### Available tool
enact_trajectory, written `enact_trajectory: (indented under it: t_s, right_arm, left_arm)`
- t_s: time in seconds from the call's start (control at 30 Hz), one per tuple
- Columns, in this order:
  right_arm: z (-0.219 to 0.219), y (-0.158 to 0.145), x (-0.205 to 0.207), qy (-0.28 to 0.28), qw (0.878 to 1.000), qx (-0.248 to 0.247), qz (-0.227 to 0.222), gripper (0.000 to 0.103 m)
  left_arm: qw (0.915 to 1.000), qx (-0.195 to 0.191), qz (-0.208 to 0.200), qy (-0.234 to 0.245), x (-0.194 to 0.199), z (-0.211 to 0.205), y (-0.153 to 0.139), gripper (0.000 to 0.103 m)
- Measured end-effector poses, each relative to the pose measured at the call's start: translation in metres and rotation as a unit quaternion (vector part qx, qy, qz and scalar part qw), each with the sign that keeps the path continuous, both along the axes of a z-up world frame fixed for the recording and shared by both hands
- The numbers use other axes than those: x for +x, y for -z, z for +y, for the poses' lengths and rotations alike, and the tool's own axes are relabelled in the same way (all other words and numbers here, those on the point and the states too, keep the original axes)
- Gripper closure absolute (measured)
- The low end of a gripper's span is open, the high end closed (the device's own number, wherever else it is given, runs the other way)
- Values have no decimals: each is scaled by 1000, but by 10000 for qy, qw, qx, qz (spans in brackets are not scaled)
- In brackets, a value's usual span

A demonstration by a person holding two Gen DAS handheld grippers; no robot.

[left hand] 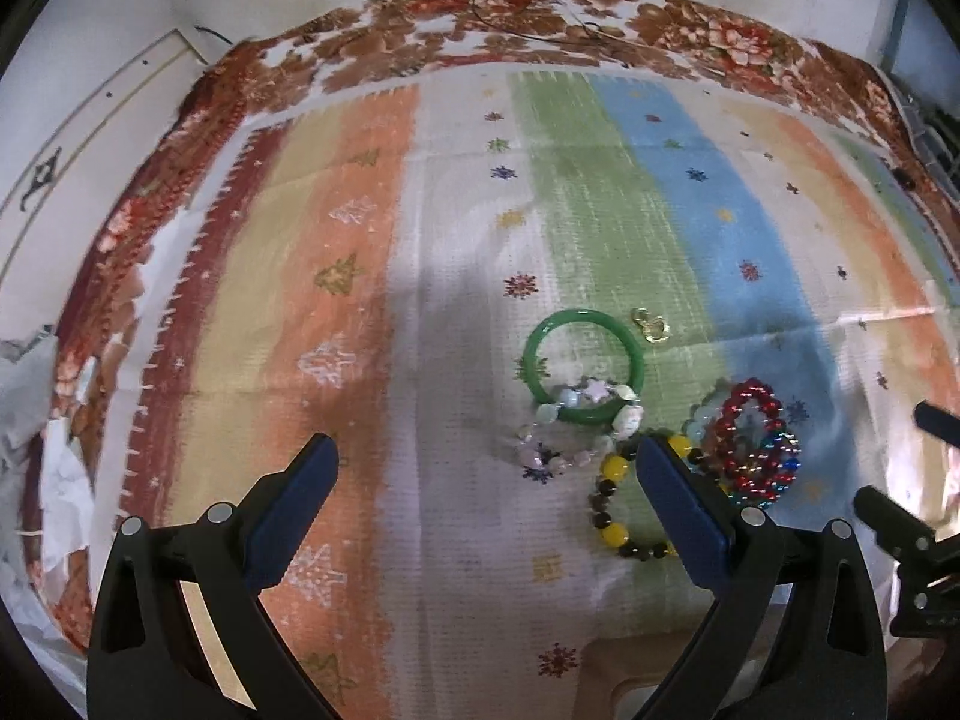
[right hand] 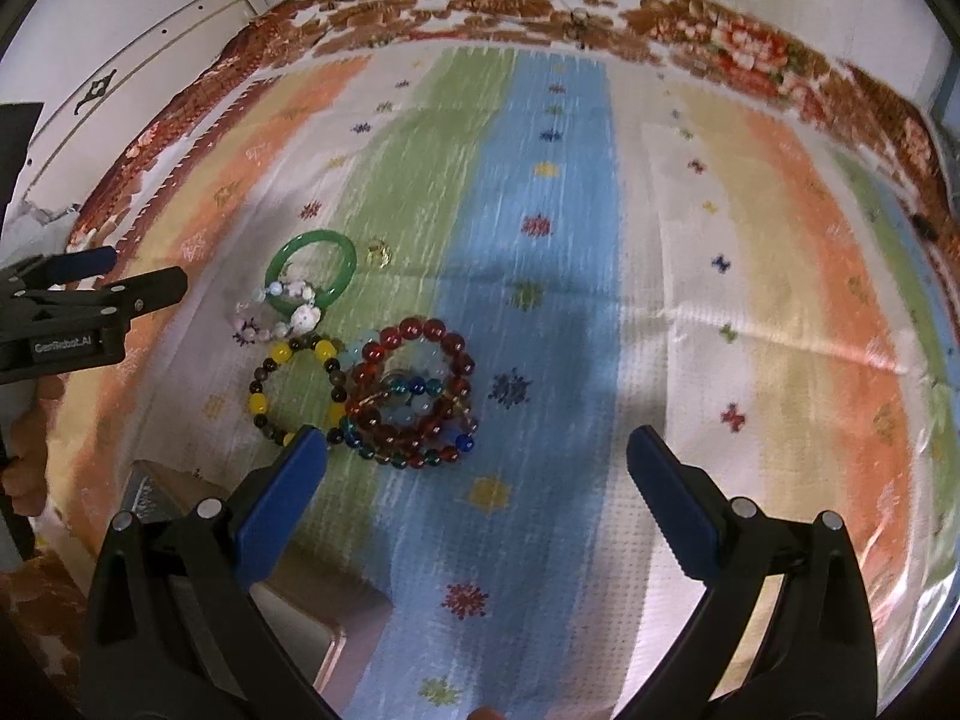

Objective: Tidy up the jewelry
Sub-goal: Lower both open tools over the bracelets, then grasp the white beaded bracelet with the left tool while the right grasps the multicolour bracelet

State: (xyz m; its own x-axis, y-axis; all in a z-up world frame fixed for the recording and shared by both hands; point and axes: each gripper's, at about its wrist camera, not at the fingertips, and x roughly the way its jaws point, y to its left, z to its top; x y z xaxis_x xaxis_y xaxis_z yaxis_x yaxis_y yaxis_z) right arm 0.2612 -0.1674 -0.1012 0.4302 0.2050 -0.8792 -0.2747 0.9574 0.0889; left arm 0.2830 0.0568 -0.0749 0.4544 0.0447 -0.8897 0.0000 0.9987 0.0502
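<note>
My left gripper (left hand: 486,456) is spread wide and empty; the green bangle (left hand: 583,367) lies just ahead of its right finger. My right gripper (right hand: 477,450), also wide and empty, has the red bead bracelet (right hand: 414,390) ahead-left. I'd lift the top piece first, avoiding snags.

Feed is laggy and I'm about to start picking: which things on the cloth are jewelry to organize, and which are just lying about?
Belongs to the job:
green bangle
pale bead bracelet
yellow and dark bead bracelet
red bead bracelet
multicolour bead bracelet
small gold piece

Just lying about:
striped cloth
floral cloth
thin cord at the far edge
crumpled paper
</note>
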Motion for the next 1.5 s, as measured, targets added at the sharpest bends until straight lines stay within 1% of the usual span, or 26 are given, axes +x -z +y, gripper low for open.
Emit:
enact_trajectory:
  t_s: [0.07,0.17,0.2,0.3,0.43,0.57,0.63,0.8,0.87,0.9,0.97,1.03,1.13,1.2,1.27,1.4,1.5]
  right_arm:
    - [-2,3,3,42,9998,85,146,5]
    - [0,7,9,65,9998,-123,160,5]
    - [1,8,10,64,9997,-167,169,5]
    - [1,17,15,74,9991,-187,386,5]
    - [1,28,21,93,9975,-401,582,5]
    - [2,35,28,104,9966,-401,710,5]
    - [2,38,32,135,9964,-345,768,5]
    - [4,50,45,208,9950,-382,894,5]
    - [4,52,48,233,9951,-333,901,5]
    - [3,53,50,242,9951,-296,911,7]
    - [4,54,51,238,9950,-269,933,15]
    - [6,54,50,186,9952,-260,923,17]
    - [12,52,46,45,9963,-329,795,18]
    - [16,52,44,16,9968,-356,710,20]
    - [16,53,43,73,9970,-379,672,32]
    - [17,59,43,43,9963,-376,772,38]
    - [13,59,41,60,9963,-307,801,41]
  left_arm:
    - [10000,-71,43,-29,3,2,2,6]
    - [9996,-217,160,83,8,0,8,6]
    - [9995,-224,203,105,10,-1,11,6]
    - [9988,-270,362,180,14,-2,19,6]
    - [9980,-329,514,139,21,0,28,6]
    - [9970,-365,672,116,28,1,38,8]
    - [9966,-378,716,129,30,2,40,11]
    - [9952,-403,876,160,35,3,51,21]
    - [9948,-408,913,178,37,4,53,27]
    - [9946,-425,932,192,37,4,54,29]
    - [9945,-431,935,203,38,4,55,31]
    - [9945,-440,919,232,37,4,53,32]
    - [9945,-450,900,305,37,1,53,33]
    - [9944,-433,908,333,37,-2,54,33]
    - [9939,-406,954,371,38,-4,58,38]
    - [9936,-364,1008,358,39,-3,65,39]
    - [9938,-364,1012,266,44,0,68,46]
